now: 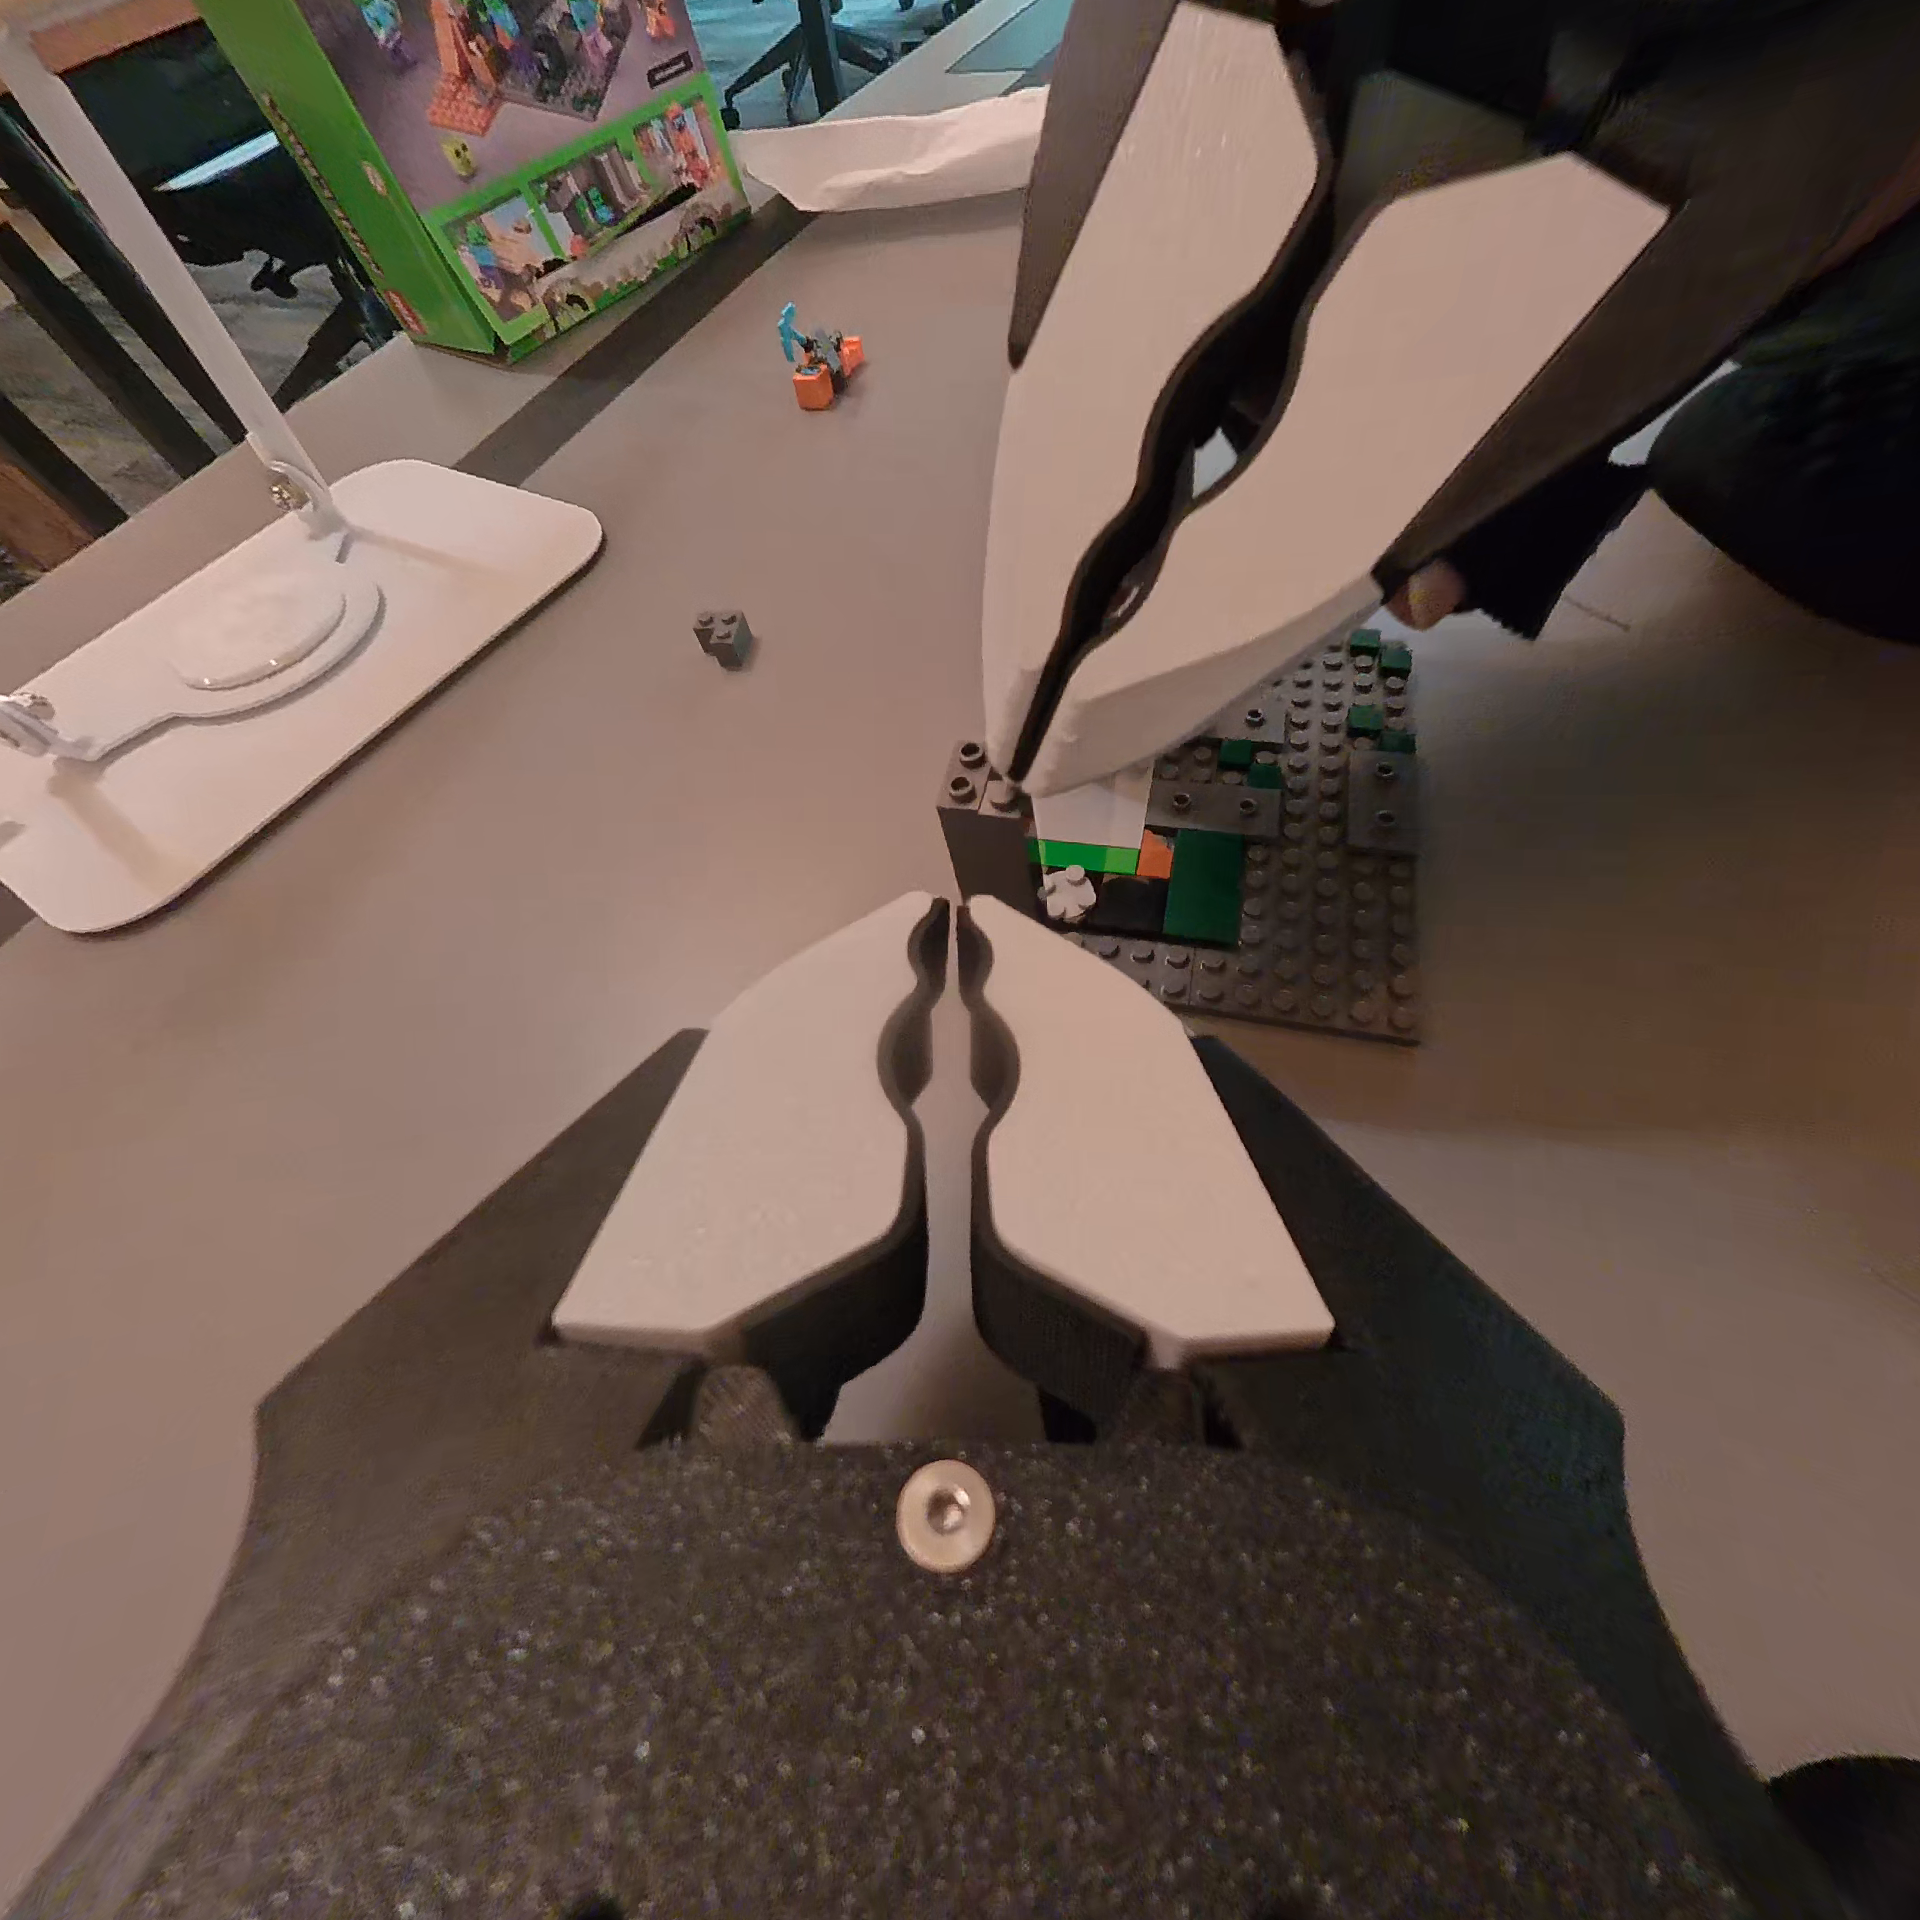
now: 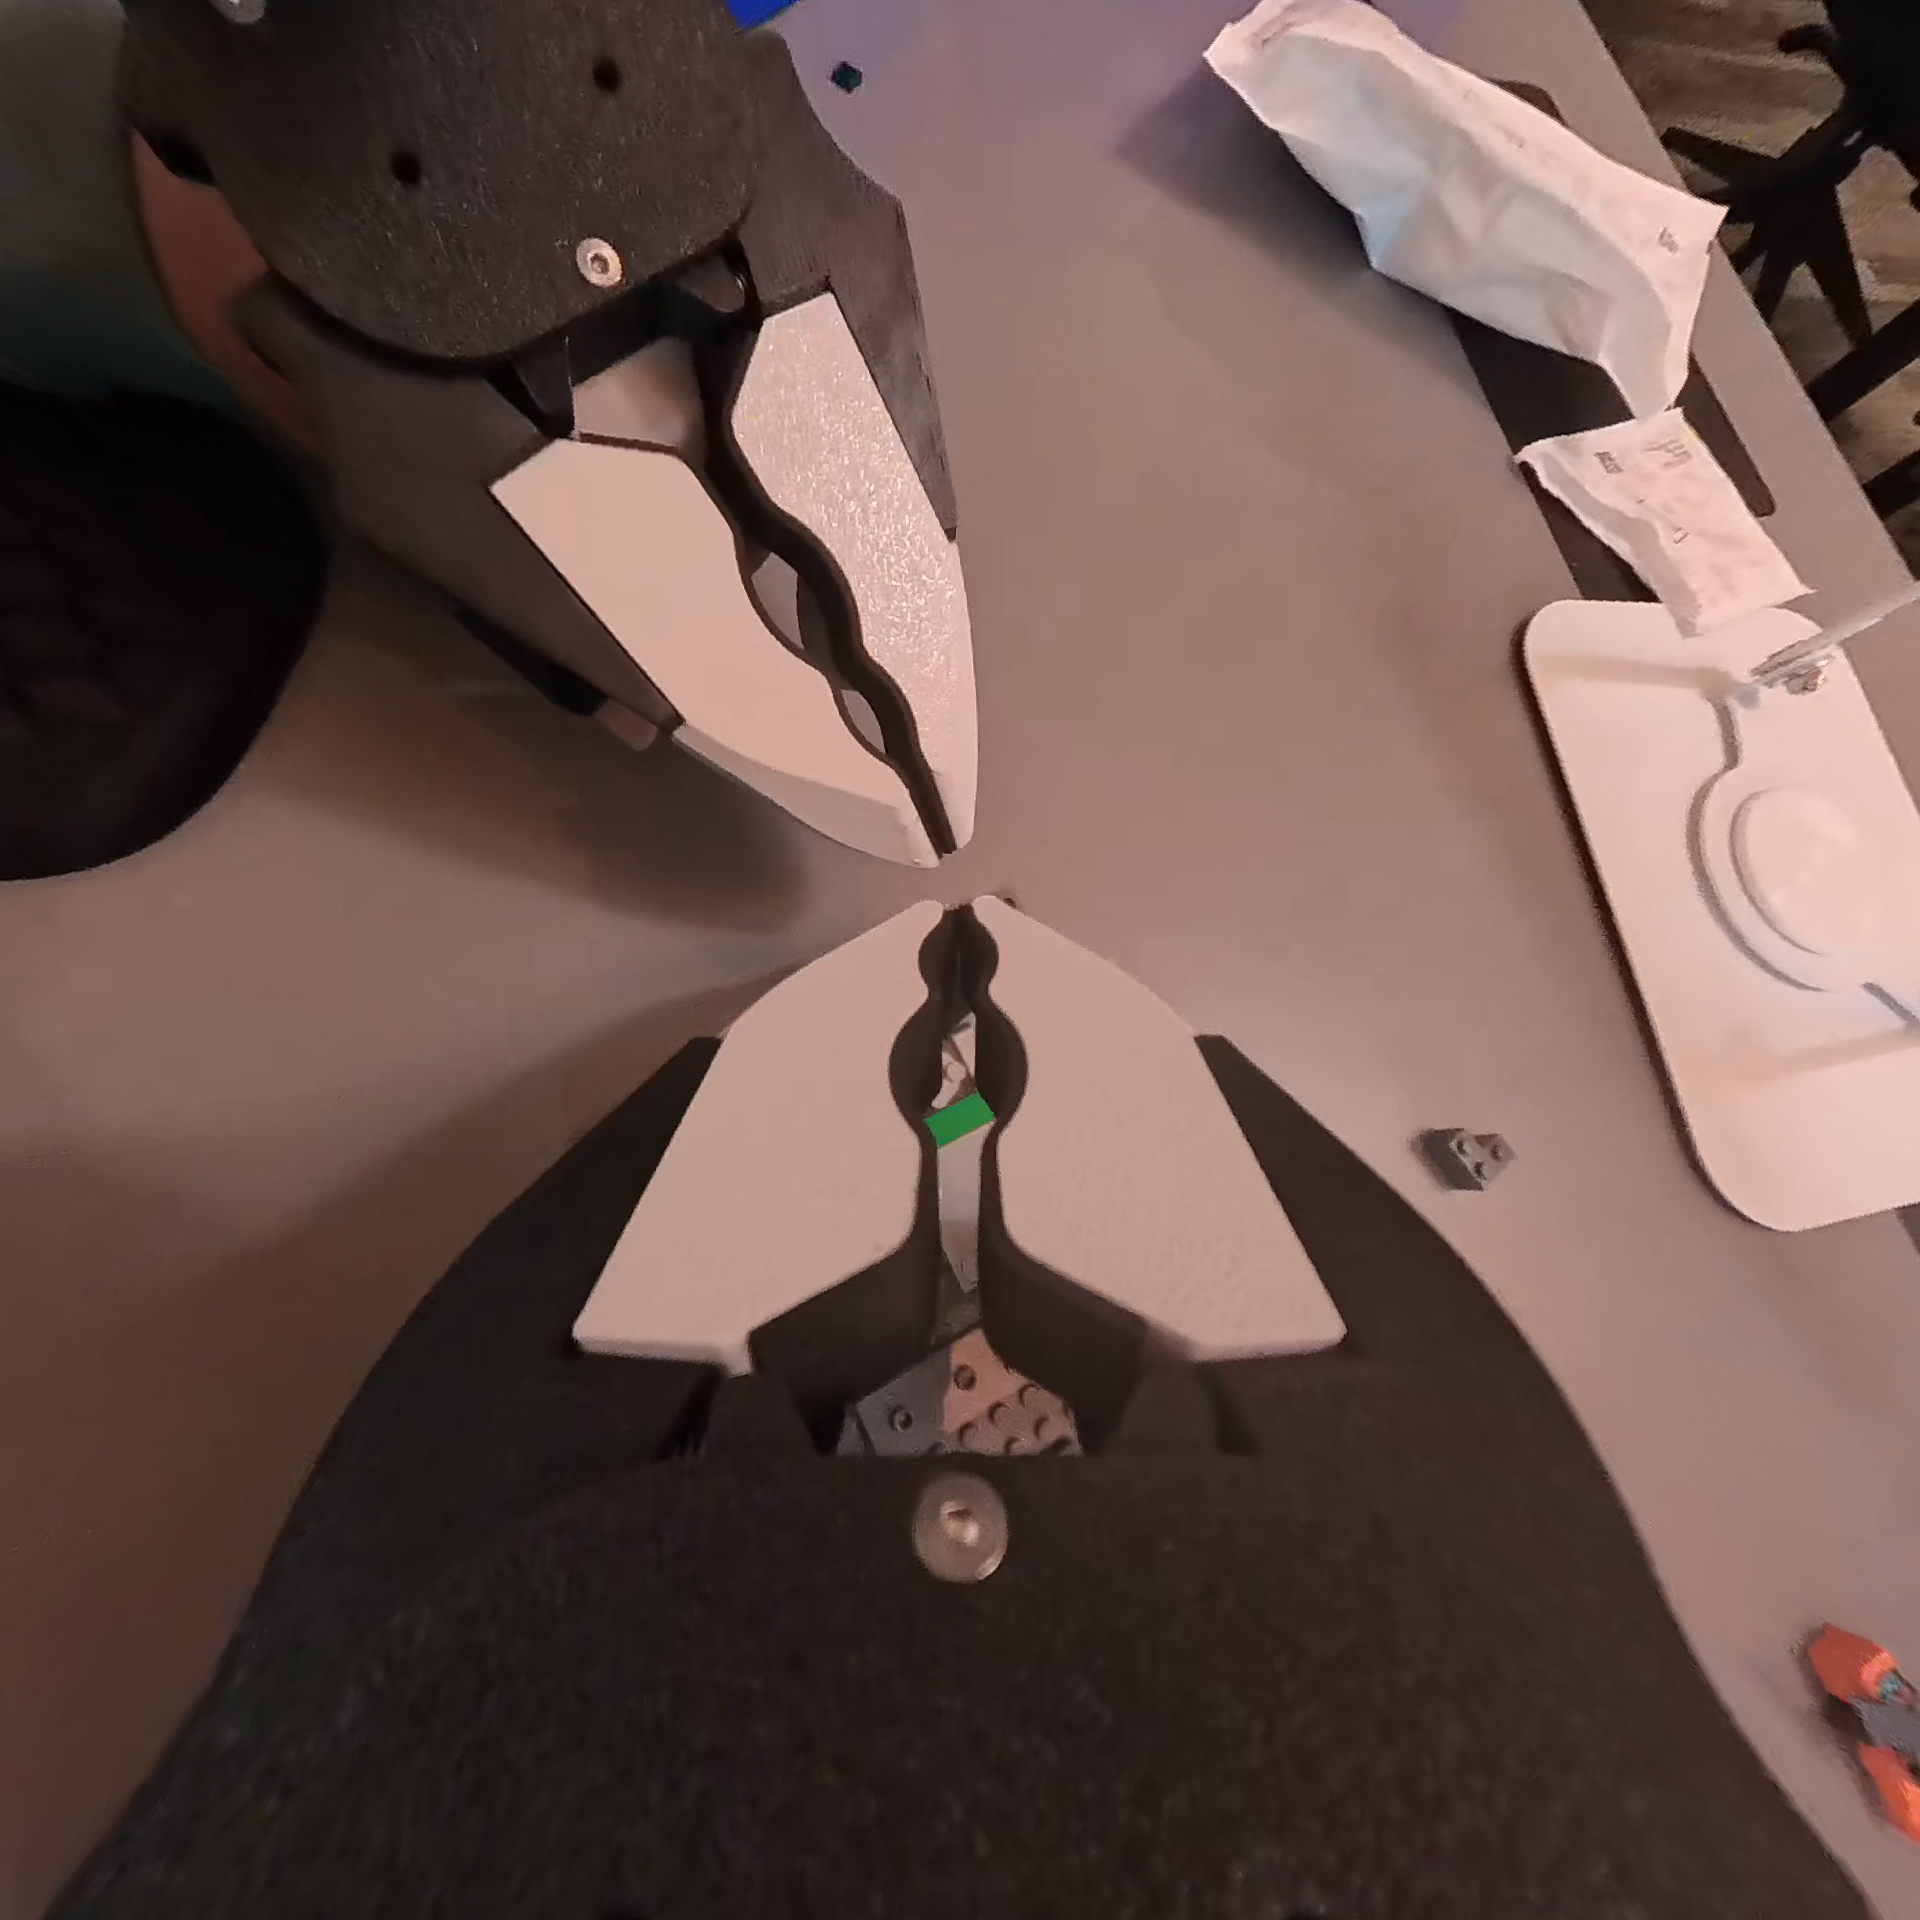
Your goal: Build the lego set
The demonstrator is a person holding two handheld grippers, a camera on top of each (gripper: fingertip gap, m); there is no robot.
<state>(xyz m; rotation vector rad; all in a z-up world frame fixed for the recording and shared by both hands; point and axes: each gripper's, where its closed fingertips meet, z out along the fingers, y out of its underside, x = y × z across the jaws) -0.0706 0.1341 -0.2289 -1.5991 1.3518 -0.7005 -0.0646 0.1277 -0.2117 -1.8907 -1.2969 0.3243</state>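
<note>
A partly built model (image 1: 1226, 883) is seen on a dark grey studded baseplate (image 1: 1320, 935) at about three o'clock in the left wrist view, resting on the grey table (image 1: 623, 831). Flat dark-green and grey plates, a bright green strip, an orange piece and a tall dark grey column (image 1: 982, 831) at one corner have been fitted; most of the baseplate's studs are left bare, so the build is judged to be at an early stage. A loose grey brick (image 1: 724, 634) at ten o'clock and a small orange and blue figure (image 1: 821, 364) at twelve o'clock lie unattached, with the set's green box (image 1: 488, 166) at eleven o'clock. The left gripper (image 1: 954, 914) is pressed together with nothing between its fingers, just beside the column's foot. The right gripper (image 1: 1013, 774) is closed too, its tips brought down onto the column's top, perhaps on a small piece, though that cannot be made out. In the right wrist view the model is almost wholly hidden beneath the right gripper's own body; only slivers show through the gap. The white lamp base (image 1: 260, 665) is cut off at nine o'clock.
</note>
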